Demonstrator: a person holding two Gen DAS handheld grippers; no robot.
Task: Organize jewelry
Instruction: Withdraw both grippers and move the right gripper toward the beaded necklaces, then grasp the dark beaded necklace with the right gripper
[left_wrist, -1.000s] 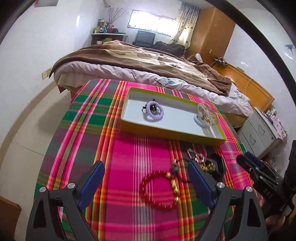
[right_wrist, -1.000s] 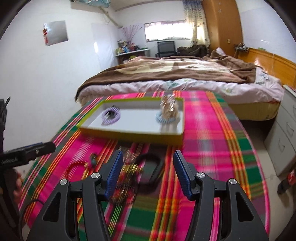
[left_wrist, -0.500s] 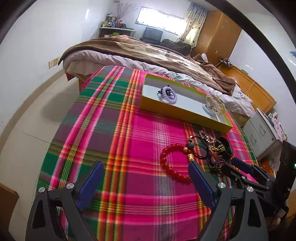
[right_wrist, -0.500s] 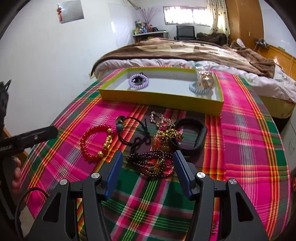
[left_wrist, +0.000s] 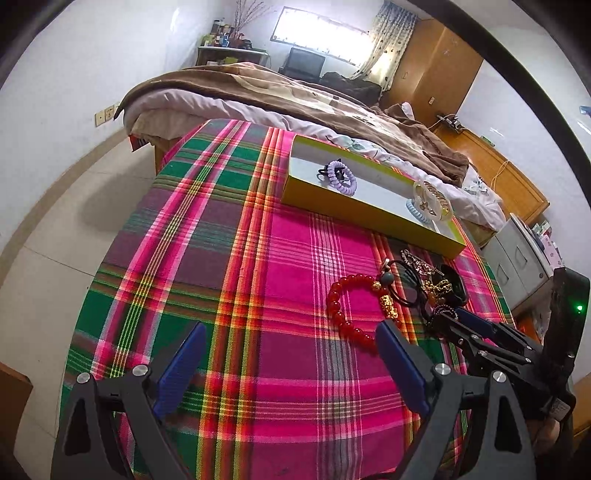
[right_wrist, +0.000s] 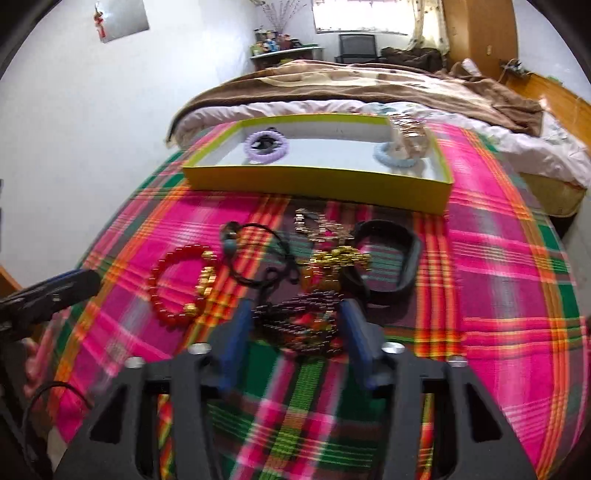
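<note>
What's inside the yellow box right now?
In the yellow box: a purple coil hair tie over something black, a pale blue coil tie, and a clear gold-trimmed piece standing on it. The near wall hides some of the floor.

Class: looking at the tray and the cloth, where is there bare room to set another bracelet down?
Free: tray floor between purple coil and blue coil; cloth left of red bracelet. Crowded: the tangle between red bracelet and black band.

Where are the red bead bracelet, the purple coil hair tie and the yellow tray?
red bead bracelet (left_wrist: 341, 317), left wrist view, on its left bead arc.
purple coil hair tie (right_wrist: 267, 146), right wrist view, on its coil ring.
yellow tray (right_wrist: 317, 184), right wrist view, on its near wall.
</note>
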